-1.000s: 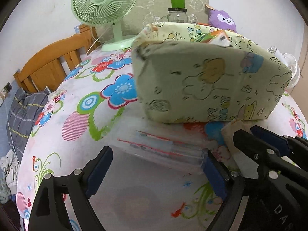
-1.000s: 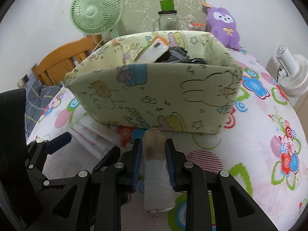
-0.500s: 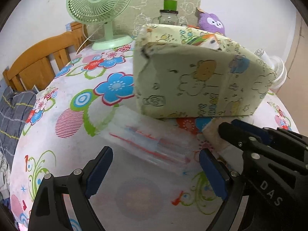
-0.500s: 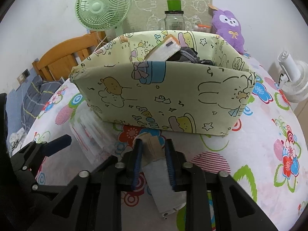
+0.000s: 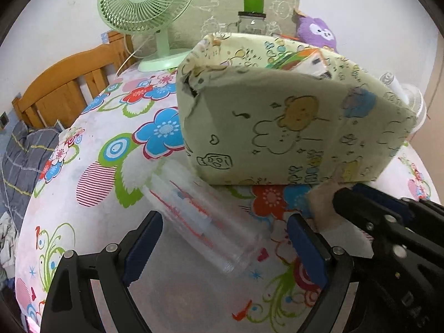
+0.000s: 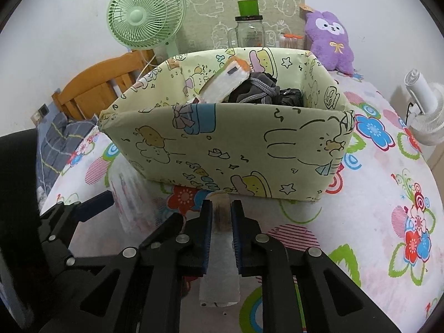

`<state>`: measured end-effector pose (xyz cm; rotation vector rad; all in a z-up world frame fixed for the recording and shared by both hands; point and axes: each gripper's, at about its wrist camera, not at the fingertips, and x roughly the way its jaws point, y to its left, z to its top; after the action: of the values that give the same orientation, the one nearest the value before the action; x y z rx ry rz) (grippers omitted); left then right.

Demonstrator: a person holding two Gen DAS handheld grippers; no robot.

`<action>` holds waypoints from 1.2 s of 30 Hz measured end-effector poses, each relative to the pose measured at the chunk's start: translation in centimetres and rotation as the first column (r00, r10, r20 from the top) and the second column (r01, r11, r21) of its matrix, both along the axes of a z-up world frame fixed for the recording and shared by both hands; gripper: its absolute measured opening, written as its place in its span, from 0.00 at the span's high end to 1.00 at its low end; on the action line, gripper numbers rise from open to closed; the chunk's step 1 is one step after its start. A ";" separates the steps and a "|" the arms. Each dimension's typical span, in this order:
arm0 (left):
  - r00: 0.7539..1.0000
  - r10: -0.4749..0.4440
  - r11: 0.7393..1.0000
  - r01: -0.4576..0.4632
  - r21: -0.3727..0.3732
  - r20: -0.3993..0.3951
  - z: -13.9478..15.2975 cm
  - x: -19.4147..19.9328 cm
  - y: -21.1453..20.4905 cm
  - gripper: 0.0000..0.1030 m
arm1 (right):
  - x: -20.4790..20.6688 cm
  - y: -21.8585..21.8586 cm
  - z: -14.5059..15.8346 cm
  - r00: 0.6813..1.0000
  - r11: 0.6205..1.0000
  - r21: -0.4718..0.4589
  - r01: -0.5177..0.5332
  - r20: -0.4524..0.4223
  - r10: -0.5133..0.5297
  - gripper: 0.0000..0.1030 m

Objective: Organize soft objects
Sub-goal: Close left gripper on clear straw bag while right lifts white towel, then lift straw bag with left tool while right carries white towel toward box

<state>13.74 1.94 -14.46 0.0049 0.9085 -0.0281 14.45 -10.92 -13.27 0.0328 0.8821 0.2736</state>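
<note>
A pale green cartoon-print fabric bin (image 6: 236,152) stands mid-table, holding a tissue pack (image 6: 227,80) and dark cloth (image 6: 260,88). Just in front of it, my right gripper (image 6: 221,211) is shut on a beige-and-white soft roll (image 6: 220,216). The jaws are opening, but the pads still touch the roll, whose white end hangs below the fingers. My left gripper (image 5: 222,222) stands wide open over a clear plastic packet (image 5: 202,219) lying on the floral cloth beside the bin (image 5: 291,127). Nothing touches its pads. The right gripper (image 5: 360,202) shows at its right.
Behind the bin are a green fan (image 6: 145,14), a glass jar with a green lid (image 6: 248,27) and a purple plush (image 6: 330,41). A small white fan (image 6: 424,111) stands at the right edge. A wooden chair (image 5: 69,83) and plaid fabric (image 5: 22,152) lie off the table's left.
The roll in my right jaws tilted sideways half a second ago and now hangs straight. Both views shifted slightly. The left gripper stays wide open over the packet.
</note>
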 end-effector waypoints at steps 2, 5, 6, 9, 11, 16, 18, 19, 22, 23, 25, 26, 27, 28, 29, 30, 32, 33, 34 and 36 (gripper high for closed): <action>1.000 0.003 1.000 -0.003 0.003 -0.006 -0.2 0.2 0.2 0.12 | 0.1 -0.1 -0.2 1.000 1.000 0.010 0.007 -0.009 -0.006 0.63; 1.000 0.000 1.000 0.000 -0.008 -0.010 -0.4 0.2 0.6 0.21 | 0.2 -0.1 -0.4 1.000 1.000 0.014 0.015 -0.011 -0.015 0.53; 1.000 -0.001 1.000 0.001 -0.010 -0.008 -0.3 0.0 0.7 0.25 | 0.2 0.0 -0.5 1.000 1.000 0.011 0.015 -0.010 -0.015 0.50; 1.000 -0.005 1.000 0.005 -0.014 -0.003 -0.2 -0.5 0.8 0.34 | 0.1 0.4 -0.6 1.000 1.000 0.006 0.010 -0.007 -0.010 0.46; 1.000 -0.012 1.000 0.012 -0.015 0.007 -0.2 -1.0 0.9 0.39 | 0.0 0.8 -0.8 1.000 1.000 -0.010 0.012 -0.004 -0.012 0.46; 0.999 -0.030 0.999 0.030 -0.016 0.023 -0.1 -1.7 0.7 0.56 | 0.0 0.6 -1.2 0.999 0.999 -0.010 0.033 -0.025 -0.034 0.45; 0.999 -0.040 0.999 0.040 -0.012 0.028 -0.1 -1.9 0.5 0.61 | -0.1 0.5 -1.4 0.999 1.000 -0.003 0.031 -0.035 -0.031 0.45; 0.998 -0.047 0.999 0.047 -0.015 0.030 0.0 -2.0 0.5 0.63 | -0.2 0.5 -1.4 0.999 1.000 -0.001 0.030 -0.038 -0.030 0.45; 0.998 -0.049 0.999 0.050 -0.018 0.032 0.0 -2.3 0.5 0.68 | -0.4 0.7 -1.4 0.999 1.000 -0.002 0.023 -0.040 -0.023 0.45; 0.998 -0.048 0.999 0.048 -0.016 0.032 0.0 -2.4 0.5 0.69 | -0.5 0.7 -1.4 0.999 1.000 0.000 0.017 -0.042 -0.017 0.45; 0.998 -0.049 0.999 0.049 -0.011 0.033 0.0 -2.7 0.4 0.73 | -0.5 0.7 -1.6 0.999 1.000 0.004 0.014 -0.052 -0.014 0.46; 0.998 -0.050 0.999 0.050 -0.006 0.033 0.0 -2.8 0.3 0.74 | -0.6 0.7 -1.7 0.998 1.000 0.013 0.011 -0.059 -0.010 0.49; 0.998 -0.051 0.999 0.051 -0.002 0.034 0.0 -2.9 0.2 0.75 | -0.6 0.8 -1.8 0.998 1.000 0.020 0.008 -0.065 -0.006 0.58; 0.998 -0.053 0.999 0.052 0.011 0.037 0.0 -3.0 0.0 0.76 | -0.7 0.9 -1.9 0.998 1.000 0.025 0.002 -0.069 0.000 0.62; 0.998 -0.053 0.998 0.053 0.021 0.039 0.0 -3.1 -0.1 0.76 | -0.8 1.1 -1.9 0.997 1.000 0.026 -0.012 -0.070 0.014 0.68; 0.998 -0.055 0.998 0.054 0.029 0.041 0.0 -3.2 -0.3 0.77 | -0.8 1.3 -1.8 0.997 0.999 0.027 -0.022 -0.071 0.024 0.74; 0.997 -0.057 0.998 0.056 0.031 0.042 0.0 -3.3 -0.3 0.78 | -1.1 1.6 -1.8 0.997 0.999 0.023 -0.035 -0.067 0.037 0.79; 0.998 -0.058 0.998 0.057 0.024 0.041 0.0 -3.4 -0.2 0.78 | -1.3 1.7 -1.7 0.997 0.999 0.023 -0.039 -0.065 0.041 0.80; 0.998 -0.058 0.998 0.057 0.019 0.039 0.0 -3.5 -0.1 0.78 | -1.3 1.7 -1.7 0.997 0.999 0.027 -0.043 -0.065 0.045 0.81; 0.998 -0.060 0.998 0.060 0.010 0.037 0.0 -3.7 -0.1 0.79 | -1.6 1.7 -1.6 0.997 0.999 0.022 -0.043 -0.060 0.044 0.85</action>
<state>10.00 1.86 -14.47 0.0411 0.8712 -0.0791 12.83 -9.18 -14.88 0.0411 0.9406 0.3240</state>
